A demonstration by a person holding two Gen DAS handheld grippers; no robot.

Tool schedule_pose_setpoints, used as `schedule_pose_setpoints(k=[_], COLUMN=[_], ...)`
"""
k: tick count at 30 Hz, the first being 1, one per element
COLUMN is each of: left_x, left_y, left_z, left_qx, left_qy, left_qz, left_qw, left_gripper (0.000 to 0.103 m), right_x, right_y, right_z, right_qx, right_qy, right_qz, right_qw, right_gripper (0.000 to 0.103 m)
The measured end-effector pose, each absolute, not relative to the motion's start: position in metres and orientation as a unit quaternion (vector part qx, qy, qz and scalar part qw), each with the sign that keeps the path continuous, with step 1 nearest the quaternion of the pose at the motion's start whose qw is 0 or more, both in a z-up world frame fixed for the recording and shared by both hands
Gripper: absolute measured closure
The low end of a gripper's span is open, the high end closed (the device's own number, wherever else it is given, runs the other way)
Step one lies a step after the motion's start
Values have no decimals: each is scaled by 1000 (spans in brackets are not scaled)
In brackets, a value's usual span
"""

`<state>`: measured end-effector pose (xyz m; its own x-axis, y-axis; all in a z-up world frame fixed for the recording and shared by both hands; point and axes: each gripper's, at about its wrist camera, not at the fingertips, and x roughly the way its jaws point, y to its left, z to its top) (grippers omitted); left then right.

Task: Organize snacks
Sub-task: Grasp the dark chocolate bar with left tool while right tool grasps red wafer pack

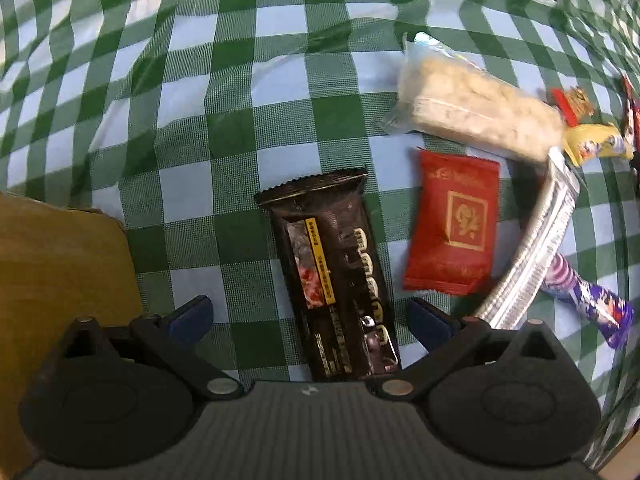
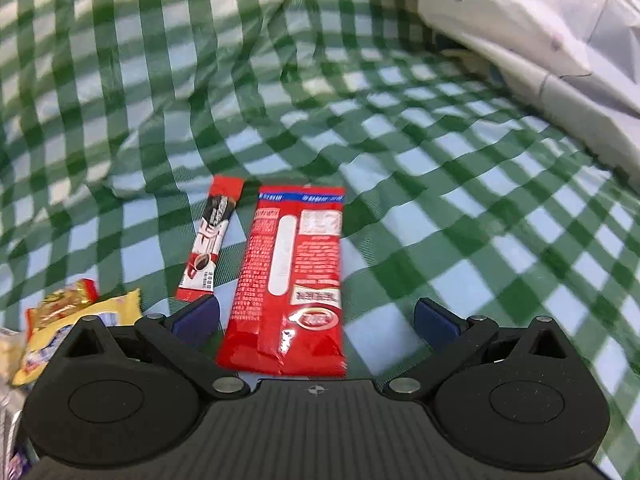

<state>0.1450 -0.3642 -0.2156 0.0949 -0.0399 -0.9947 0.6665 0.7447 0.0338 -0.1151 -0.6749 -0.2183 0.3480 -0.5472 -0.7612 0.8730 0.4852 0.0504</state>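
Observation:
In the left wrist view my left gripper (image 1: pixel 310 318) is open, its blue pads either side of a dark brown snack bar (image 1: pixel 332 272) lying on the green checked cloth. To its right lie a red packet (image 1: pixel 454 224), a clear-wrapped rice cake bar (image 1: pixel 476 110), a silver wrapper (image 1: pixel 532 248), a purple candy (image 1: pixel 588 300) and a yellow candy (image 1: pixel 596 144). In the right wrist view my right gripper (image 2: pixel 316 318) is open above the near end of a long red packet (image 2: pixel 296 276). A red coffee stick (image 2: pixel 210 240) lies to its left.
A brown cardboard box (image 1: pixel 60 280) stands at the left in the left wrist view. A white plastic bag (image 2: pixel 552 40) lies at the upper right in the right wrist view. Yellow and orange candies (image 2: pixel 68 316) sit at the lower left there. The checked cloth (image 2: pixel 480 220) is wrinkled.

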Motion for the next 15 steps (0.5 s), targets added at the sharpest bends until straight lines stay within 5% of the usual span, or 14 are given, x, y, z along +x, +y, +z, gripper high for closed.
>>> schedule_pose_setpoints(k=[3,6,7,15], left_x=[148,153,154,129], left_y=[-361,-351,-349,-330], left_z=[-208,-192,-188,-144], left_qx=[234,199,189,156], left_qy=[622,611,614,593], left_qz=[-245,-240,-242,-297], left_qw=[706,728,728,732], left_gripper=[7,46,60,60], right_x=[-109,-116,-118,-164], right_y=[-670,-662,-660,-629], right_z=[-221,-216,-214,-176], right_qx=[196,187,182,195], right_qy=[341,328,332,310], right_qz=[-447,-429,-428,-432], right_qw=[804,820,821,825], right_gripper=[7,48,50,57])
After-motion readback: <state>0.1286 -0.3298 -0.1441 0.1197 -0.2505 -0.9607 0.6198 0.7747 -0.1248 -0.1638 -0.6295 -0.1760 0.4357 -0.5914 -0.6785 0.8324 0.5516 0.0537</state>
